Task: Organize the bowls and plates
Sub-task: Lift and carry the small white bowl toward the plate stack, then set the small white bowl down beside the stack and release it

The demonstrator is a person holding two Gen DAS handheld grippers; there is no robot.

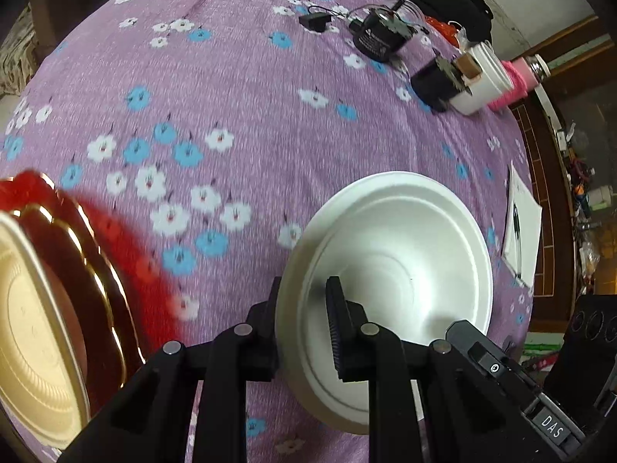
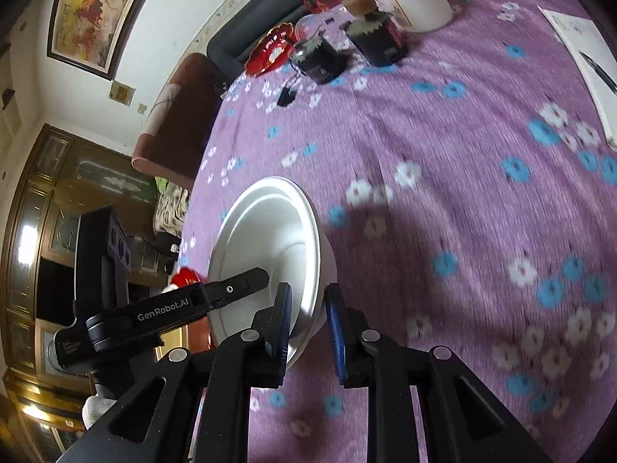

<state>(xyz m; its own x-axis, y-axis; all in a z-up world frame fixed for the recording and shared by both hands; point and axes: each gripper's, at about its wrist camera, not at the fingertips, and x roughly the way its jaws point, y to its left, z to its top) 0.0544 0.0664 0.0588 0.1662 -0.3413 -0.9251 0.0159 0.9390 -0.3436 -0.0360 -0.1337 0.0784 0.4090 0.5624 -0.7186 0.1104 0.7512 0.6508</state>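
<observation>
A white foam bowl (image 1: 397,254) is held above the purple flowered tablecloth (image 1: 231,88). My left gripper (image 1: 304,328) is shut on its near-left rim. My right gripper (image 2: 308,332) is shut on the opposite rim of the same bowl (image 2: 270,239); the right gripper's body shows at the lower right of the left wrist view (image 1: 501,370), the left gripper's at the lower left of the right wrist view (image 2: 173,308). A cream plate (image 1: 27,316) lies on a red gold-rimmed plate (image 1: 96,254) at the left edge. Another red plate (image 2: 272,52) sits at the far edge.
Two black cylindrical devices (image 1: 380,36) (image 1: 435,83), a small black adapter (image 1: 315,21), a white tub (image 1: 484,77) and a pink container (image 1: 515,81) stand at the far side. A white paper with a pen (image 1: 520,223) lies at the right. A sofa (image 2: 270,4) is beyond the table.
</observation>
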